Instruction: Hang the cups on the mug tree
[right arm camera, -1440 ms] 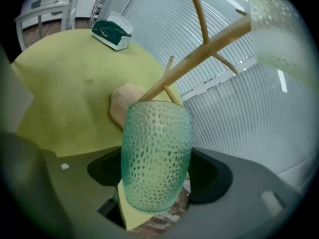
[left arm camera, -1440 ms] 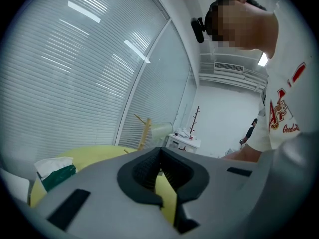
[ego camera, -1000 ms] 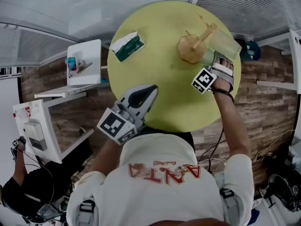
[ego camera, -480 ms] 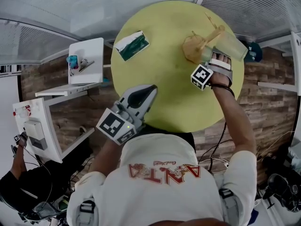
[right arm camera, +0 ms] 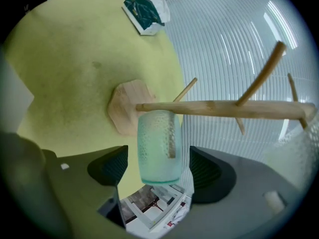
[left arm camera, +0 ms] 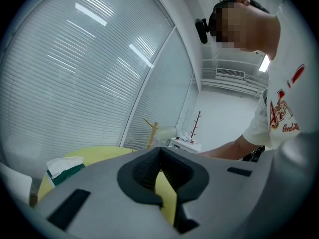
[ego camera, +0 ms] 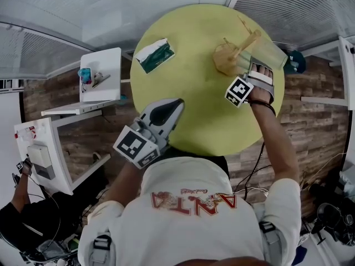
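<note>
Little has shifted in the last second: my right gripper (right arm camera: 158,167) stays wide open around the translucent green cup (right arm camera: 158,146), pads clear of it. The cup sits over a mug tree (right arm camera: 224,108) peg, so I judge 1 cup hung. My left gripper (left arm camera: 160,176) is closed and empty.

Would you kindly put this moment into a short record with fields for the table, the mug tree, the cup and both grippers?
table: round, yellow
mug tree: wooden, standing on the table
cup: translucent green, slipped over a peg of the mug tree; the peg shows through it
right gripper: jaws apart either side of the cup, a gap on each side
left gripper: jaws together, nothing between them
tissue pack: green and white, on the table
</note>
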The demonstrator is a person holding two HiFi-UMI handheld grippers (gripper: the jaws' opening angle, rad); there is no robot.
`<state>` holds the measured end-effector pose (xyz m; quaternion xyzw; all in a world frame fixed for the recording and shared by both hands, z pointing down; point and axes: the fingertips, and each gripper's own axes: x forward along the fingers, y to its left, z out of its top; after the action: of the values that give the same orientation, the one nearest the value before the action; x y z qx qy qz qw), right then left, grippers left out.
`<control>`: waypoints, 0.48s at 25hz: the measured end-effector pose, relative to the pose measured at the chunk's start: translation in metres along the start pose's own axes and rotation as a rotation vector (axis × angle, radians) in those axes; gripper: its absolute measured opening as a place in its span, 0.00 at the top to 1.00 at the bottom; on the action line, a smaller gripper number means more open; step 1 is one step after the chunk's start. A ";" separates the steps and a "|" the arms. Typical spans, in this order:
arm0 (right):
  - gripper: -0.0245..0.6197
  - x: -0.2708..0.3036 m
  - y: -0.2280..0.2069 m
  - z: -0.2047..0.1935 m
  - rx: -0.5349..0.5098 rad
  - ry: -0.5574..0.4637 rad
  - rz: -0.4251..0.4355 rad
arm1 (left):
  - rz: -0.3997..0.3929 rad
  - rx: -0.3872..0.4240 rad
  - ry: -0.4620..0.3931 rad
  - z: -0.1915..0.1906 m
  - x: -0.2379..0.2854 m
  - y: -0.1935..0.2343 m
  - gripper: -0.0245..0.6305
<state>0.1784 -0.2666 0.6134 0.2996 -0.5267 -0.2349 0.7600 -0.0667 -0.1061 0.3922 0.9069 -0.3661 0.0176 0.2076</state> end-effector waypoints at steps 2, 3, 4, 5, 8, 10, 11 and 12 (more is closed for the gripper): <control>0.41 -0.012 0.000 -0.003 0.054 -0.036 0.016 | -0.012 0.006 -0.005 0.002 0.002 -0.005 0.95; 0.41 -0.020 0.002 -0.005 0.092 -0.059 0.027 | -0.018 0.009 -0.008 0.002 0.003 -0.008 0.95; 0.41 -0.028 0.005 -0.008 0.138 -0.086 0.039 | -0.025 0.011 -0.010 0.003 0.004 -0.011 0.95; 0.41 -0.038 0.008 -0.010 0.192 -0.117 0.050 | -0.032 0.014 -0.012 0.004 0.005 -0.014 0.95; 0.44 -0.071 0.022 -0.011 0.388 -0.238 0.081 | -0.050 0.024 -0.020 0.006 0.009 -0.025 0.95; 0.53 -0.097 0.027 -0.011 0.540 -0.334 0.102 | -0.062 0.031 -0.025 0.008 0.013 -0.033 0.95; 0.61 -0.110 0.027 -0.010 0.618 -0.382 0.111 | -0.067 0.035 -0.028 0.009 0.015 -0.036 0.95; 0.68 -0.123 0.026 -0.010 0.690 -0.426 0.120 | -0.071 0.039 -0.032 0.011 0.016 -0.039 0.95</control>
<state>0.1472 -0.1629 0.5480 0.4506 -0.7366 -0.0565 0.5012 -0.0298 -0.0953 0.3709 0.9234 -0.3365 0.0028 0.1845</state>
